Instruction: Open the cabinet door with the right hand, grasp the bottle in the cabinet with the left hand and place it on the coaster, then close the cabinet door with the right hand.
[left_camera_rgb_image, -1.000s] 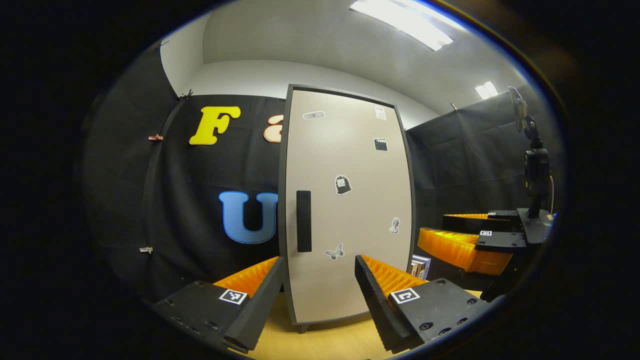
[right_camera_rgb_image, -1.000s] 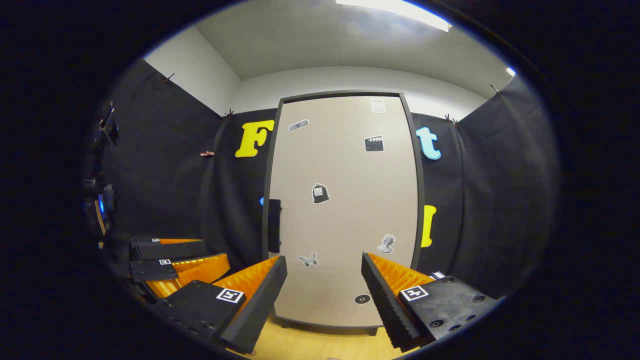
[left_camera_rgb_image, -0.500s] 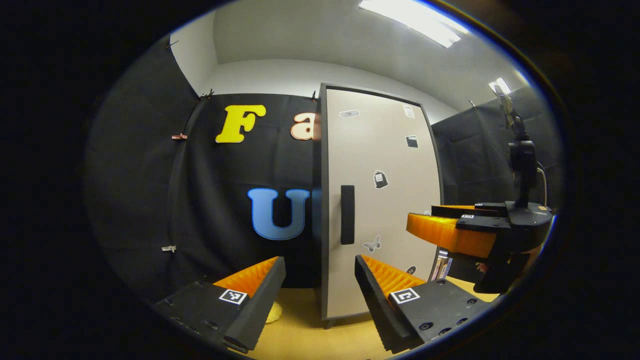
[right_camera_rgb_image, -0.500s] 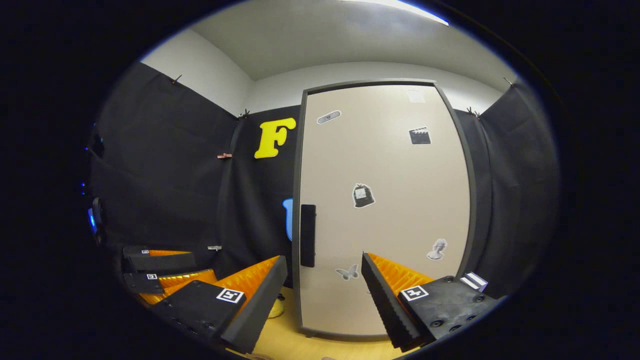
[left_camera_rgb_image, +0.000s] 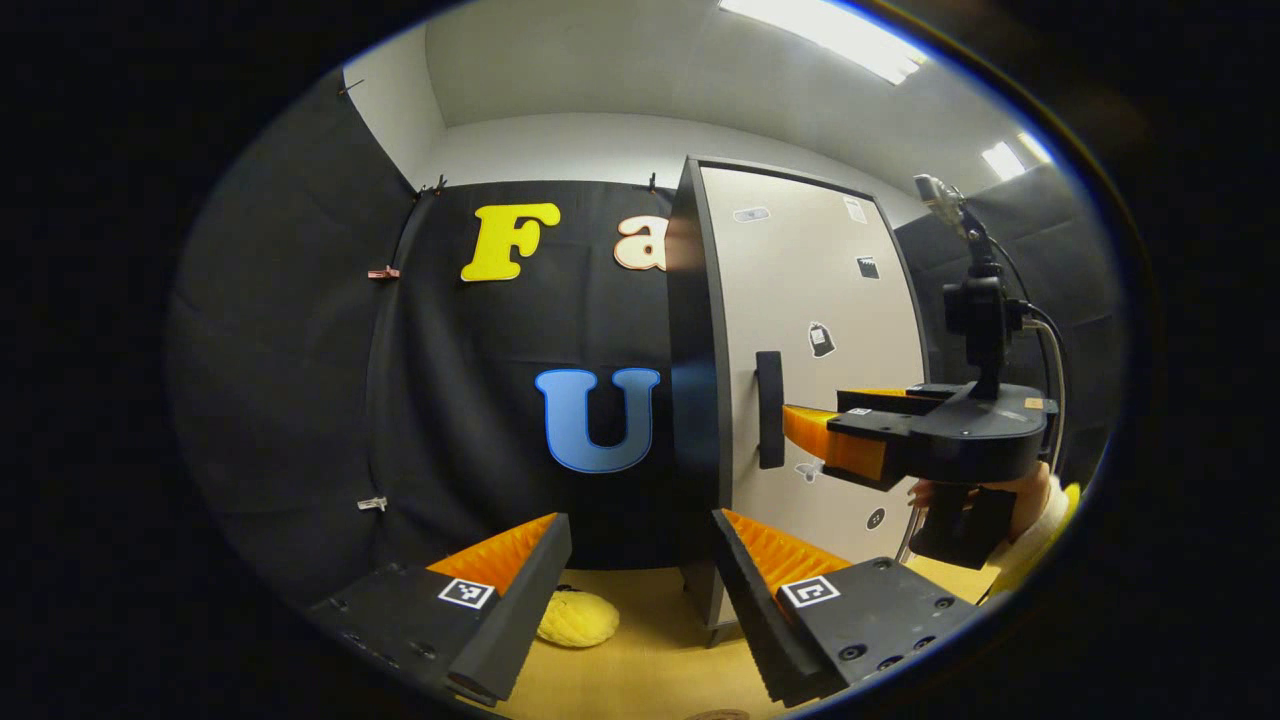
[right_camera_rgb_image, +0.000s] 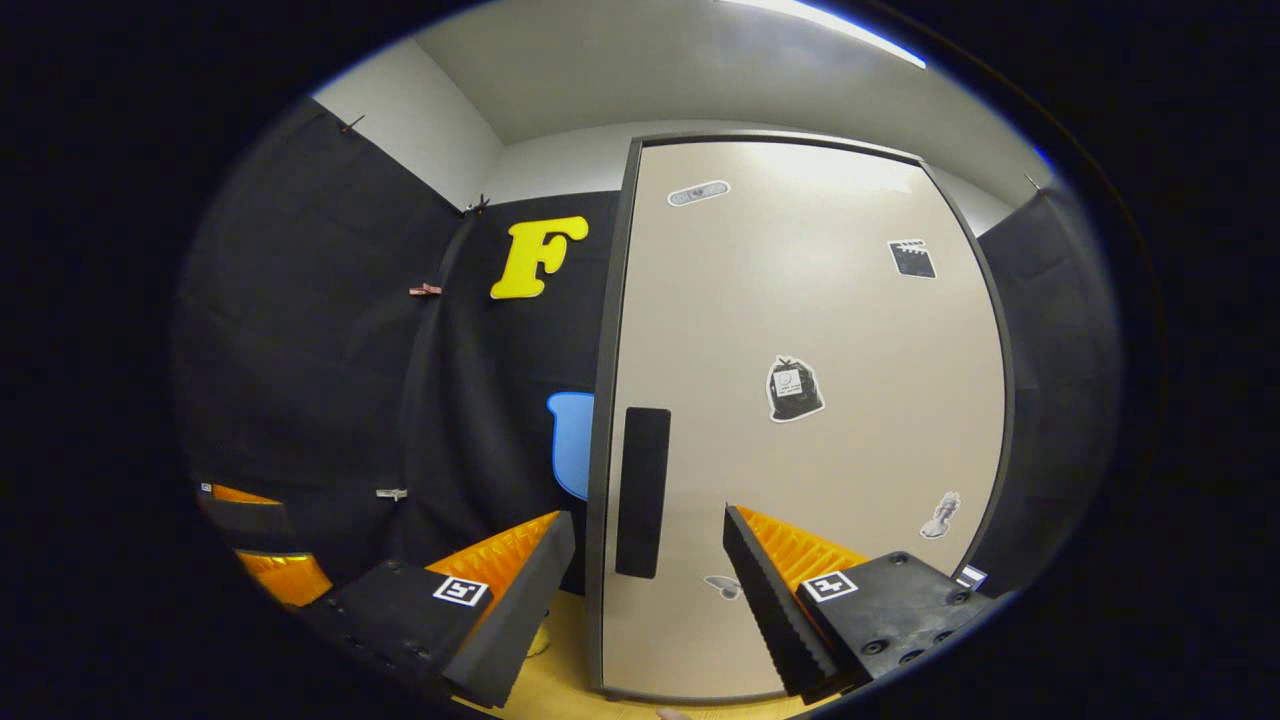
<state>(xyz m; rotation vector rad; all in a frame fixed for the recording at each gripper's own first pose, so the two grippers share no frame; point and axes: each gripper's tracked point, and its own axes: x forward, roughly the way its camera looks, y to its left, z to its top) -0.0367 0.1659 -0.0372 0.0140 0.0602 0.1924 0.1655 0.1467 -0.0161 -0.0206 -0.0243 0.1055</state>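
Beige and flat, the cabinet door (right_camera_rgb_image: 800, 420) is seen shut in the right gripper view, with a dark frame around it. A long black handle (right_camera_rgb_image: 642, 492) is set upright near the door's left edge. Small stickers are stuck on the door. The right gripper (right_camera_rgb_image: 640, 590) is held close in front of the door, with its two fingers wide apart and nothing between them. The handle is seen just above the gap between the fingers, but it is not touched.

In the left gripper view, the cabinet (left_camera_rgb_image: 700, 400) is seen from its left side, so its dark side wall is shown next to the beige door (left_camera_rgb_image: 830, 330). The handle (left_camera_rgb_image: 769, 409) is seen sticking out from the door. The right gripper (left_camera_rgb_image: 815, 432) is held level by a hand (left_camera_rgb_image: 1000, 495) in a pale sleeve, and its fingertips are just beside the handle. If the handle is touched cannot be told from here.

The left gripper (left_camera_rgb_image: 640, 590) is held low and off to the left of the cabinet. Its fingers are wide apart too, and nothing is held. A yellow bumpy thing (left_camera_rgb_image: 577, 618) is lying on the wooden table (left_camera_rgb_image: 650, 670), just past the left finger. The bottle is hidden, since the door is shut.
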